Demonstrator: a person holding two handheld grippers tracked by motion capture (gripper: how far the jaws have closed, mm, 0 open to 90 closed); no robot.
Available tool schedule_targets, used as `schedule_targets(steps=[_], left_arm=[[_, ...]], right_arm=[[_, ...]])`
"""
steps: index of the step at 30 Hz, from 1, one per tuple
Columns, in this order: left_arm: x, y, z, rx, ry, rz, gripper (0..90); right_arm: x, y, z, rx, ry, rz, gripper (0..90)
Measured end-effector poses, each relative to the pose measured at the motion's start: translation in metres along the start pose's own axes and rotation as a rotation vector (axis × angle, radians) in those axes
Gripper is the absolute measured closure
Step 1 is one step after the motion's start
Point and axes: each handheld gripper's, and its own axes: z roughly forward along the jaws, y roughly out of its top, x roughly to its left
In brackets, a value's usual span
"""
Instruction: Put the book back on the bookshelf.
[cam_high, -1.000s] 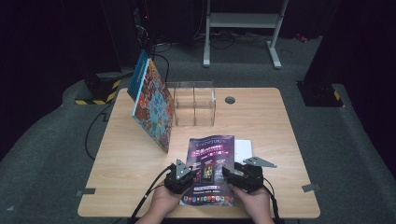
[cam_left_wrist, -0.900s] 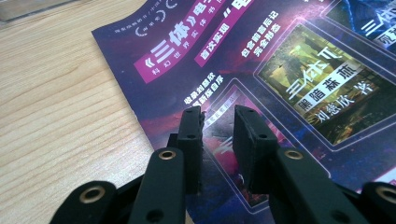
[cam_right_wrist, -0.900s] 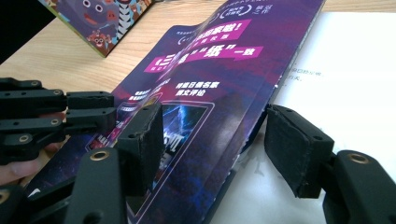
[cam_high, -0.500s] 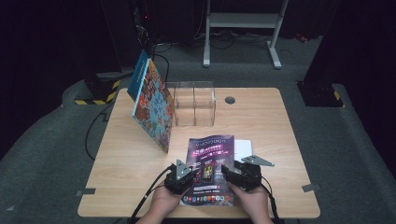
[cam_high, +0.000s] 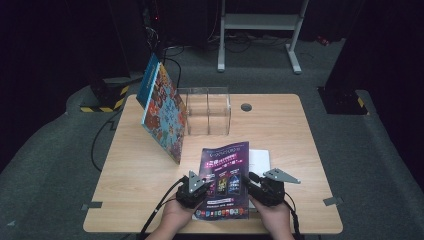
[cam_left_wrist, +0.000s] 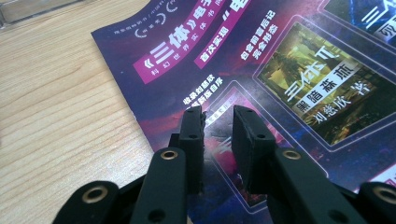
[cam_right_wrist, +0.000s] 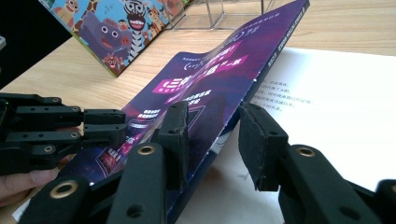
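A purple book (cam_high: 225, 172) lies open near the table's front edge, with a white page (cam_high: 260, 159) showing to its right. My left gripper (cam_high: 206, 182) rests over the left part of the cover (cam_left_wrist: 289, 88). Its jaws (cam_left_wrist: 218, 113) stand a narrow gap apart, and nothing is between them. My right gripper (cam_high: 249, 181) is at the cover's right edge. That edge (cam_right_wrist: 243, 93) is lifted off the white page (cam_right_wrist: 336, 112) and passes between the gripper's (cam_right_wrist: 215, 112) jaws. The jaws have just been closing, and a gap still shows beside the right pad (cam_right_wrist: 254, 140).
A colourful children's book (cam_high: 162, 112) leans against a clear acrylic box (cam_high: 207, 110) at the back of the table (cam_high: 130, 165). A round grommet (cam_high: 246, 107) sits further right. Cables trail from both grippers off the front edge.
The right gripper has shifted very slightly at the book's right edge. The book and the left gripper stay where they were.
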Motion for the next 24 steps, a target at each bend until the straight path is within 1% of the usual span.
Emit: schedule_targets(steps=[1,2,5,13,15,18,20,24], left_arm=[[0.0,0.0,0.0,0.0,0.0,-0.001,73.6],[0.0,0.0,0.0,0.001,-0.001,-0.002,73.6],[0.001,0.0,-0.001,0.004,-0.003,-0.005,73.6],[0.002,0.0,-0.001,0.004,-0.003,-0.008,73.6],[0.002,0.0,-0.001,0.005,-0.002,-0.008,73.6],[0.002,0.0,-0.001,0.005,-0.001,-0.007,73.7],[0.002,0.0,-0.001,0.005,0.002,-0.007,73.7],[0.002,0.0,-0.001,0.005,0.005,-0.008,74.2]], right_arm=[[0.001,0.0,0.0,-0.002,0.0,0.005,64.8],[0.001,0.0,-0.001,-0.01,-0.001,-0.008,65.4],[0.005,0.0,-0.003,-0.015,0.0,-0.017,66.5],[0.012,-0.002,-0.007,-0.039,0.02,-0.014,66.6],[0.013,-0.002,-0.007,-0.037,0.022,-0.007,64.5],[0.014,-0.002,-0.006,-0.042,0.037,0.028,60.4],[0.014,-0.002,-0.005,-0.046,0.041,0.036,57.9],[0.014,-0.002,-0.003,-0.046,0.04,0.066,56.1]])
